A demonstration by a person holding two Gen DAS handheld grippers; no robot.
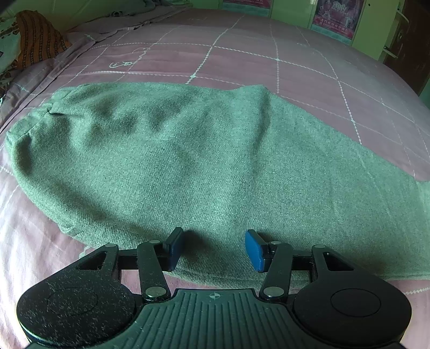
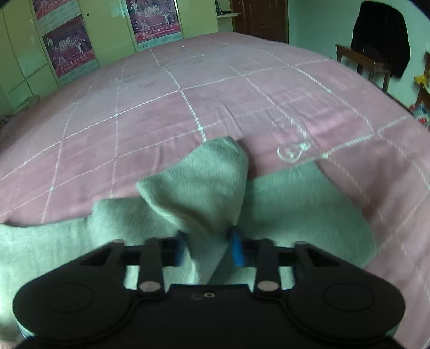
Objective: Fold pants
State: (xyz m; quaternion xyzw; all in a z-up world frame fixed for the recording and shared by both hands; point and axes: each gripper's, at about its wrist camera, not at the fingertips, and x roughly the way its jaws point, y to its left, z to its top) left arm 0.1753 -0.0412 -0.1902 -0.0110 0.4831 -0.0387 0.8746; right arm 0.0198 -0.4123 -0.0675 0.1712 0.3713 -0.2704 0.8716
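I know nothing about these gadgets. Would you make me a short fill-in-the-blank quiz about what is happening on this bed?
1. The green pants lie on a ____ bedspread with white stitched lines.
2. The right gripper is pinching a fold of the ____.
3. The left gripper has its jaws ____, with nothing clamped between them.
4. Posters hang on the ____ cupboard doors.

Missing words: pink; pants; open; green

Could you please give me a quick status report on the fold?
Right gripper clamped on raised pants corner. Left gripper open over the cloth. Nothing in the way.
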